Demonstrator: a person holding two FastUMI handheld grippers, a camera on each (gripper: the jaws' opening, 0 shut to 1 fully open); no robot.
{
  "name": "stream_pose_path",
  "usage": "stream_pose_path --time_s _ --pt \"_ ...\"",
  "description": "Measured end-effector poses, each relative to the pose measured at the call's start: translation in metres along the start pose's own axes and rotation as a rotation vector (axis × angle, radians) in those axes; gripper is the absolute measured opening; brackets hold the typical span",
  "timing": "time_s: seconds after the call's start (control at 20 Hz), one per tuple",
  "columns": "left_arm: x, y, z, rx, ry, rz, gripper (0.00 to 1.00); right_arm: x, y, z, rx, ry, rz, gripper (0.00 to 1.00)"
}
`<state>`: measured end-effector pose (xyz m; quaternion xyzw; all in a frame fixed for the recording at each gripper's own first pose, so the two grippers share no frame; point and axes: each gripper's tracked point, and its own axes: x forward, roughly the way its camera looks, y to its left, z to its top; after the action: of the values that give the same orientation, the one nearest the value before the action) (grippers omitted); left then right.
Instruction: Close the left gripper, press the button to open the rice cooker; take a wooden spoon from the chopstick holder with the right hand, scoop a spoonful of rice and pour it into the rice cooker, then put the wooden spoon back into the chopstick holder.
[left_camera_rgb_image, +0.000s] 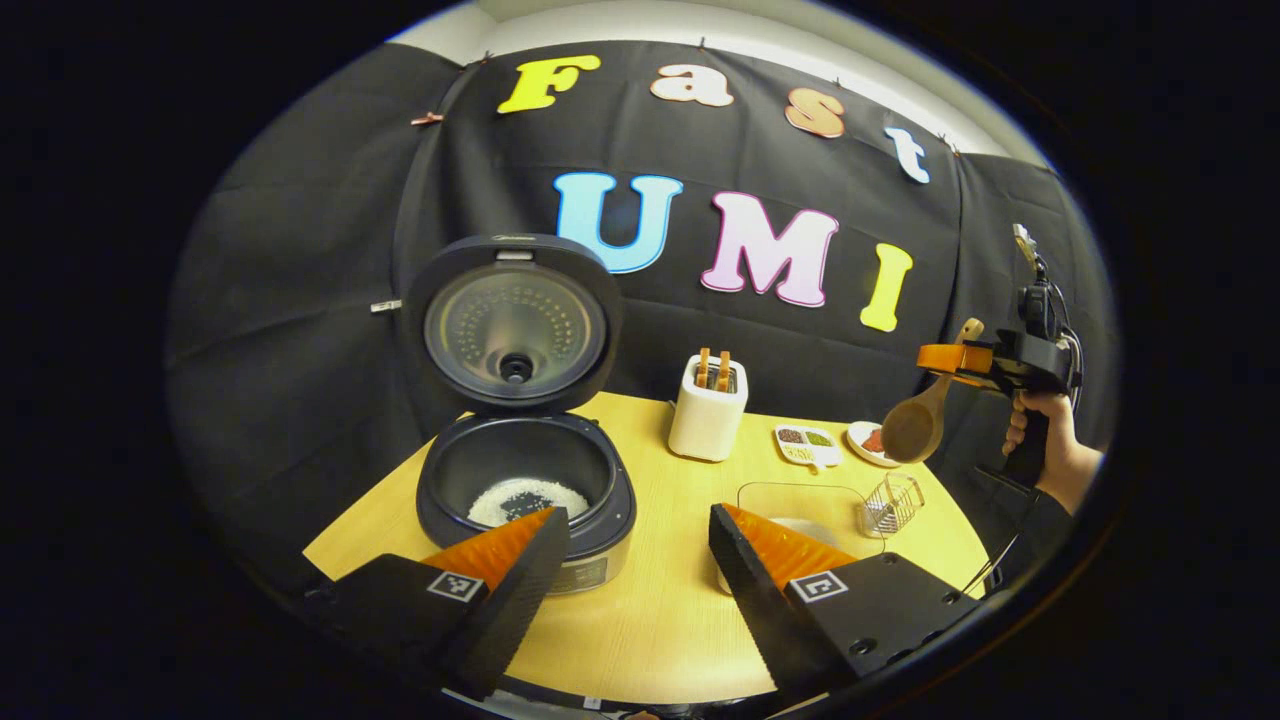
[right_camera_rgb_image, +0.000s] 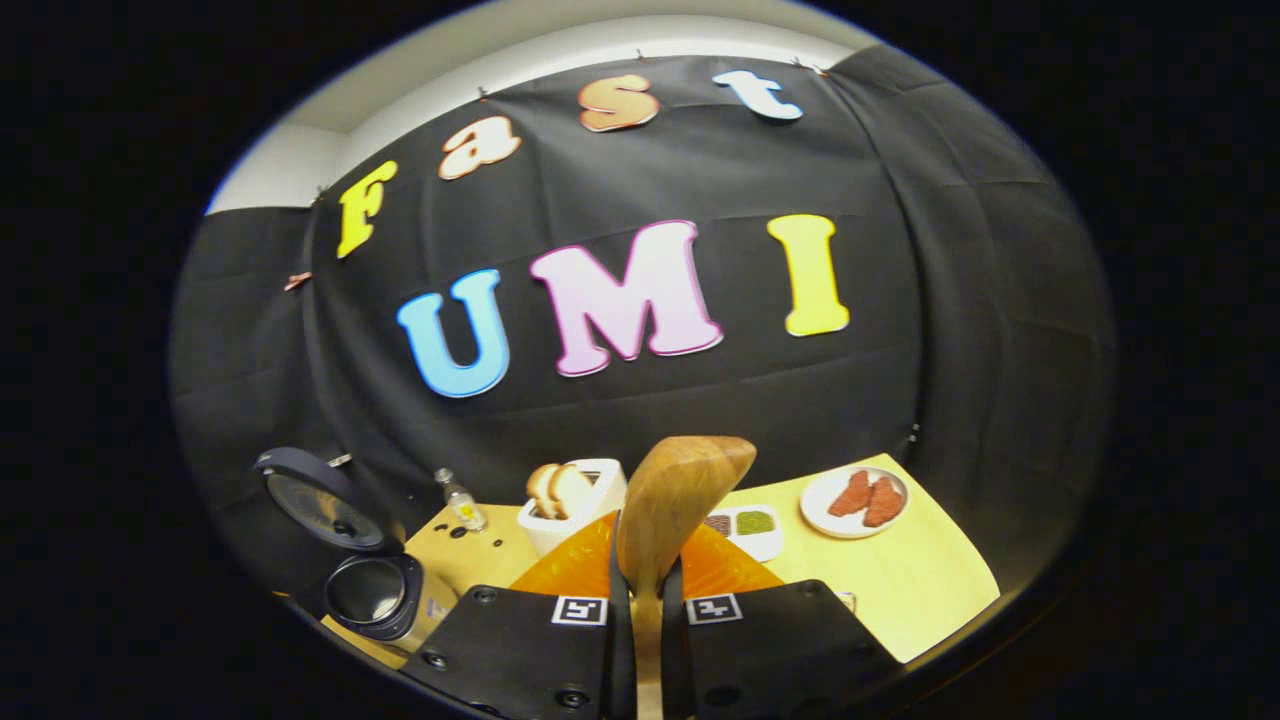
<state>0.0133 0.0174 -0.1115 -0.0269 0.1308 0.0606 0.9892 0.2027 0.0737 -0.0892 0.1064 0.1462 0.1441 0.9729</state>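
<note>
Rice in cooker (lid up)

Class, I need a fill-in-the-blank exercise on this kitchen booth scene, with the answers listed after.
1. The dark round rice cooker has its lid ____.
2. The right claw is shut on the ____ spoon.
3. The left claw hovers ____.
4. The white toaster holds two slices of ____.

Answers: open; wooden; open; bread.

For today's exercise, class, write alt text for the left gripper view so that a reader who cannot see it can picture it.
A rice cooker stands open on a yellow table, its lid upright and some rice in the pot. Nearest the camera, the left tongs are open. At right, a hand holds the right tongs, shut on a wooden spoon above a wire basket.
</note>
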Motion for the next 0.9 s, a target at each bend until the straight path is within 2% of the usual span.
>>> stream_pose_path --time_s 0.2,0.45,0.75,0.9 --pt "0.006 -0.015 0.001 0.057 0.013 -0.011 0.95 0.008 -0.065 -0.005 0.058 0.005 -0.111 0.14" --pt "0.009 -0.017 0.001 0.022 0.045 0.028 0.95 0.014 -0.130 -0.018 0.089 0.008 -0.217 0.14" --pt "0.004 -0.003 0.008 0.033 0.042 0.140 0.95 0.027 -0.179 -0.064 0.191 0.077 -0.295 0.14" --pt "-0.004 0.001 0.006 0.016 0.049 0.187 0.95 0.037 -0.189 -0.090 0.260 0.115 -0.302 0.14"
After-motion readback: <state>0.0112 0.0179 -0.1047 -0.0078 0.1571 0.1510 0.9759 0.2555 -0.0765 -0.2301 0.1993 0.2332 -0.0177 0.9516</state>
